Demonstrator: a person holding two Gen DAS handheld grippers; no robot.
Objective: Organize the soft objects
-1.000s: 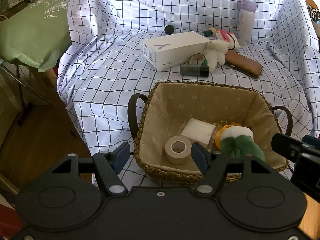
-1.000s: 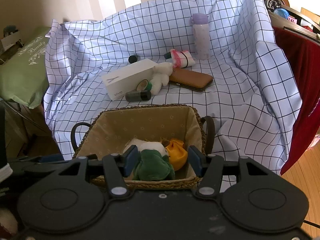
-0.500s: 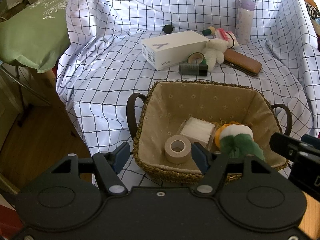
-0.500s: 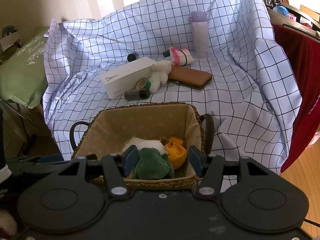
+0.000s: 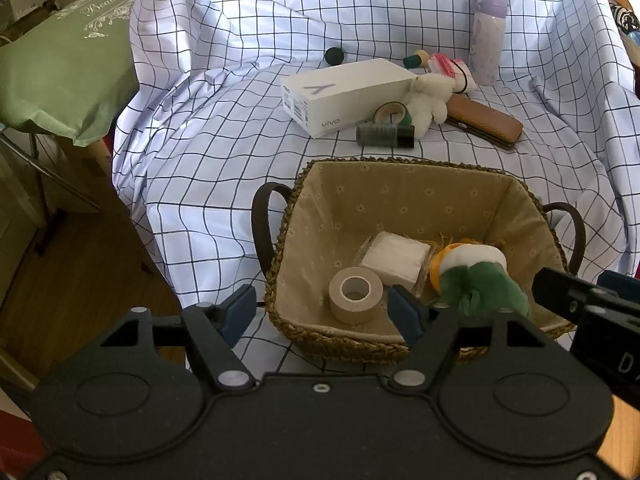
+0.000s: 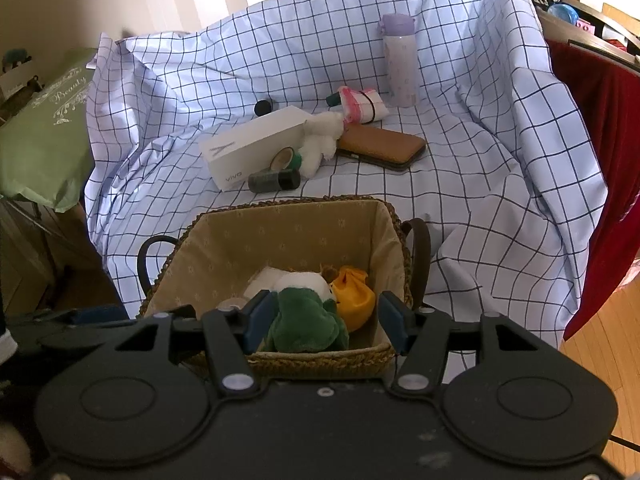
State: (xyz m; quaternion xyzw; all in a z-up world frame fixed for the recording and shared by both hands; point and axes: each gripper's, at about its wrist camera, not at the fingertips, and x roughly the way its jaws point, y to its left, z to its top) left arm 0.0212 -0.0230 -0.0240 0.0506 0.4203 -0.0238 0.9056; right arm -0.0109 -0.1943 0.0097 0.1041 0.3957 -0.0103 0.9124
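A woven basket [image 5: 400,200] with beige lining stands on the checked cloth. In it lie a green and white plush [image 5: 484,280], an orange soft pouch [image 6: 354,294], a white pad pack [image 5: 394,258] and a tape roll [image 5: 355,290]. My left gripper [image 5: 322,312] hovers over the basket's near left corner; its jaws are opening with nothing held between them. My right gripper [image 6: 326,316] hangs just above the green plush [image 6: 304,320]; its jaws are opening and the pads do not press on the plush. A white plush bear [image 5: 428,96] and a pink-white rolled cloth [image 5: 450,68] lie further back on the cloth.
Behind the basket are a white box [image 5: 348,92], a dark thread spool [image 5: 384,136], a brown case [image 5: 484,122], a purple bottle [image 5: 488,40] and a black ball [image 5: 334,55]. A green cushion [image 5: 60,60] sits left, red fabric [image 6: 592,160] right, wooden floor below.
Both pairs of jaws have spread slightly wider. The hands and the things in the basket have stayed where they were.
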